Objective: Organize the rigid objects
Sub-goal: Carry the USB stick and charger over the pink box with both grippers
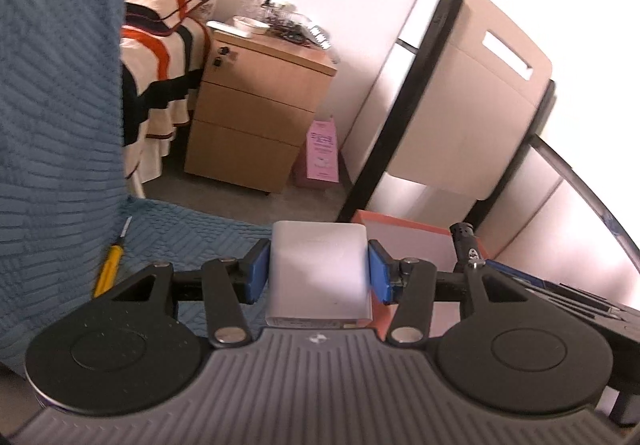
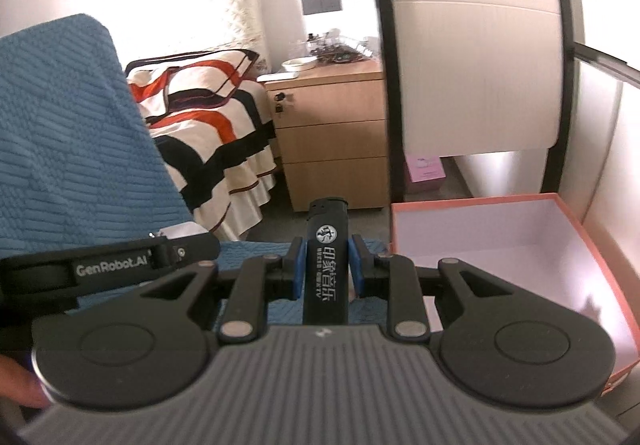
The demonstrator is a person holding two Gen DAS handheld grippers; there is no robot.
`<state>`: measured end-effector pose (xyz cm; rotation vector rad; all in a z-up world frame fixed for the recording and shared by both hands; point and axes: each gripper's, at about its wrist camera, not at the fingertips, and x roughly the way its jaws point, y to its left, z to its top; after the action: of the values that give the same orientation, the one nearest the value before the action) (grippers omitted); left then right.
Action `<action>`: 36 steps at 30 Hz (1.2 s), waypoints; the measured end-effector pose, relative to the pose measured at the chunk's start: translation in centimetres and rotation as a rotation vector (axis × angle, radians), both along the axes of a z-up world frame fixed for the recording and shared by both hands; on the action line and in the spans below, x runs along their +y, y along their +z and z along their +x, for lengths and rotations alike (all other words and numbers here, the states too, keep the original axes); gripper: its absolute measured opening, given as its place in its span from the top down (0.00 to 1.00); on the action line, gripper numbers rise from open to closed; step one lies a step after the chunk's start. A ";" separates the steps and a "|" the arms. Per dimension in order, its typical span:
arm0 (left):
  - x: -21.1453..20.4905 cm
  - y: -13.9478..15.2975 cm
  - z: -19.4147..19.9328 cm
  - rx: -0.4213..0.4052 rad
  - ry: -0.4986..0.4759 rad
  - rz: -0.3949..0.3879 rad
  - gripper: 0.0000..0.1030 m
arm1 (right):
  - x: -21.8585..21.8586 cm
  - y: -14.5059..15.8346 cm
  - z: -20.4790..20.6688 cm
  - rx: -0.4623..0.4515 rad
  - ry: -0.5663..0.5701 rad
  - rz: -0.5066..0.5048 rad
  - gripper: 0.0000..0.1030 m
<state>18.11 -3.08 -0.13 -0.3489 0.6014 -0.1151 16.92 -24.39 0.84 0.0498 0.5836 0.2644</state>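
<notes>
left tool (image 1: 319,272): closed on a white block (image 1: 319,269), which is clamped across its sides by the blue pads (image 1: 257,273) so it is carried level toward the box (image 1: 404,227).
right tool (image 2: 323,266): closed on a black lighter (image 2: 326,265), which is held upright by its body, cap end forward, probably so it can be dropped in lengthwise.
box (image 2: 552,241): pink outside, white inside, open-topped; it is seen just right of the lighter and appears empty where visible.
screwdriver (image 1: 109,269): left lying on the blue cover (image 1: 60,125), well apart from the box; judged still to be sorted.
hidden: the near box wall and floor are cut off by the tool body; what the block is cannot be told; the lighter's lower end is covered.
</notes>
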 end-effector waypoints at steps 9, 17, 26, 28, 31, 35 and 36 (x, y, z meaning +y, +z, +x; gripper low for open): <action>-5.2 0.2 1.7 -0.004 -0.102 -0.018 0.45 | -4.5 0.1 -0.3 -0.007 -0.090 0.004 0.75; -10.0 0.2 3.6 0.002 -0.181 -0.022 0.45 | -8.5 0.1 -0.2 -0.010 -0.172 0.005 0.75; -15.4 -1.8 6.8 0.063 -0.244 -0.023 0.45 | -12.6 -1.4 0.4 0.034 -0.239 0.026 0.75; -16.6 -2.5 7.5 0.085 -0.260 -0.017 0.45 | -13.4 -2.2 0.6 0.057 -0.249 0.029 0.75; -18.1 -4.0 8.5 0.117 -0.286 -0.004 0.45 | -14.7 -3.8 1.4 0.107 -0.269 0.034 0.75; -19.9 -6.4 10.2 0.174 -0.309 0.010 0.45 | -15.9 -6.0 2.4 0.168 -0.284 0.036 0.75; -20.3 -7.0 10.6 0.189 -0.314 0.016 0.45 | -16.2 -6.6 2.7 0.187 -0.287 0.040 0.75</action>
<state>28.73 -23.35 -7.17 -0.2495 0.8419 -0.3813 19.62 -40.59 -5.74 0.1965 0.7480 -0.0086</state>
